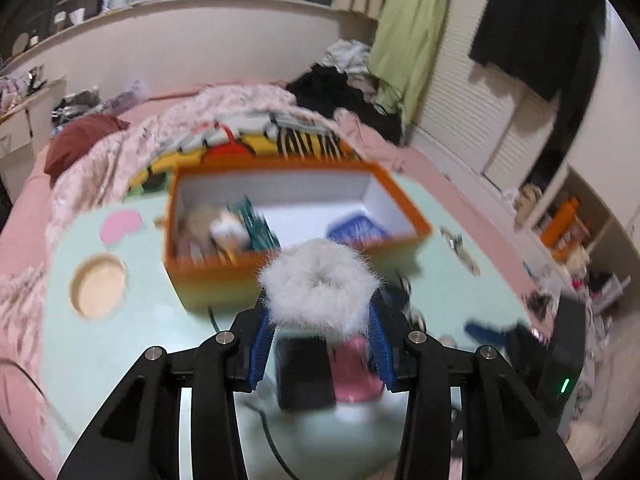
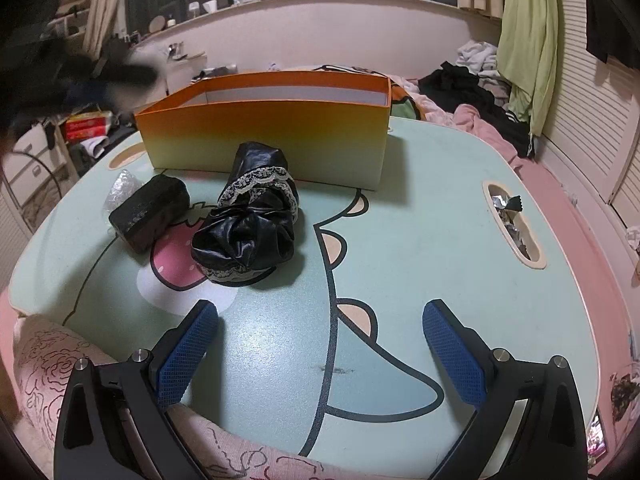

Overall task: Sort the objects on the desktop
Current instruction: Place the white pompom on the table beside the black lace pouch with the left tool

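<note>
My left gripper [image 1: 320,309] is shut on a white fluffy scrunchie [image 1: 320,280] and holds it in the air just in front of the orange box [image 1: 216,280]. The picture is blurred by motion. Inside the box lie a blue item [image 1: 356,230], a green item [image 1: 256,224] and other small things. Below the left gripper a black block [image 1: 306,372] rests on the table. My right gripper [image 2: 320,320] stands open and empty low over the mint-green table [image 2: 400,240]. Ahead of it lie a black lace-trimmed scrunchie [image 2: 248,232] and the black block [image 2: 150,210], both in front of the orange box [image 2: 260,136].
A crumpled clear wrapper [image 2: 122,188] lies beside the black block. The table has a round cup hole [image 1: 100,286] on its left and a slot holding foil wrappers [image 2: 512,220] on its right. A bed with pink bedding and piled clothes surrounds the table.
</note>
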{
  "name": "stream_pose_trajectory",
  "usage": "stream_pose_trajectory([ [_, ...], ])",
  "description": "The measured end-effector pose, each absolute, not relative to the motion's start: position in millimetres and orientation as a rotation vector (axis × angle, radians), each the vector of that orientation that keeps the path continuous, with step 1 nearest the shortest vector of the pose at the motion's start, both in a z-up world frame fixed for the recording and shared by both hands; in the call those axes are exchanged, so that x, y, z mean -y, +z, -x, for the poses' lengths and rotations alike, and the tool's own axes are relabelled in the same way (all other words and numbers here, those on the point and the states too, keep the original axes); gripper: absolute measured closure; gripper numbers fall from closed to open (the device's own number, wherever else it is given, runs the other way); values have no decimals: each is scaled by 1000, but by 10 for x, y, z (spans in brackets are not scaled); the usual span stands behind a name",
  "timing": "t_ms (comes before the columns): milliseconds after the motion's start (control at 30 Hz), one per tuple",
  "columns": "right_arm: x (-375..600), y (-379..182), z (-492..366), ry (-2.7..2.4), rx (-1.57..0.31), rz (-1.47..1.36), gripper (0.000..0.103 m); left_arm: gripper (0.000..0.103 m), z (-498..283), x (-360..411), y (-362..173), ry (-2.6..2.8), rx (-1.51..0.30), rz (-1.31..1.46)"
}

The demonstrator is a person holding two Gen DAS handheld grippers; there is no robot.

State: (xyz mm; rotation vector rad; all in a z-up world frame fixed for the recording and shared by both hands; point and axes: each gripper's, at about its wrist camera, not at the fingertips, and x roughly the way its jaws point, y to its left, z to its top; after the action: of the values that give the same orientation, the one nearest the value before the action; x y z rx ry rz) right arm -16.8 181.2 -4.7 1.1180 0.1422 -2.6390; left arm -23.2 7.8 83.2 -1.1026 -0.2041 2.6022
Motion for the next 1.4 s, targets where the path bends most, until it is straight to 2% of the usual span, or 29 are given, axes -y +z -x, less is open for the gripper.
stream_pose_trajectory([
  [167, -1813, -50, 167, -2639, -142, -1117, 0, 47, 263, -161, 641, 2628, 210, 1074],
  [233, -1812, -54, 167, -2639, -142, -1117, 0, 33, 177, -141, 689, 2646, 211, 1023],
  [333, -1811, -55, 165, -2640, -143, -1117, 0, 22, -24, -43, 778, 2703, 155, 944],
  [467, -1822, -58, 167, -2640, -142, -1117, 0, 22, -293, 97, 663, 2745, 3, 1025],
  [600, -1827, -63, 168, -2641, -142, -1117, 0, 21, -451, 67, 277, 2735, -139, 1158],
  [633, -1829, -62, 168, -2641, -142, -1116, 0, 15, -418, 30, 135, 2702, -139, 1214],
  [733, -1809, -48, 174, -2642, -146, -1119, 0, 3, -297, -45, -48, 2781, -60, 1135],
  [1067, -1793, -10, 184, -2642, -146, -1118, 0, 2, 57, -125, -351, 2852, -24, 1100],
  [1400, -1794, -13, 183, -2642, -146, -1118, 0, 2, 206, -164, -409, 2861, -23, 1089],
])
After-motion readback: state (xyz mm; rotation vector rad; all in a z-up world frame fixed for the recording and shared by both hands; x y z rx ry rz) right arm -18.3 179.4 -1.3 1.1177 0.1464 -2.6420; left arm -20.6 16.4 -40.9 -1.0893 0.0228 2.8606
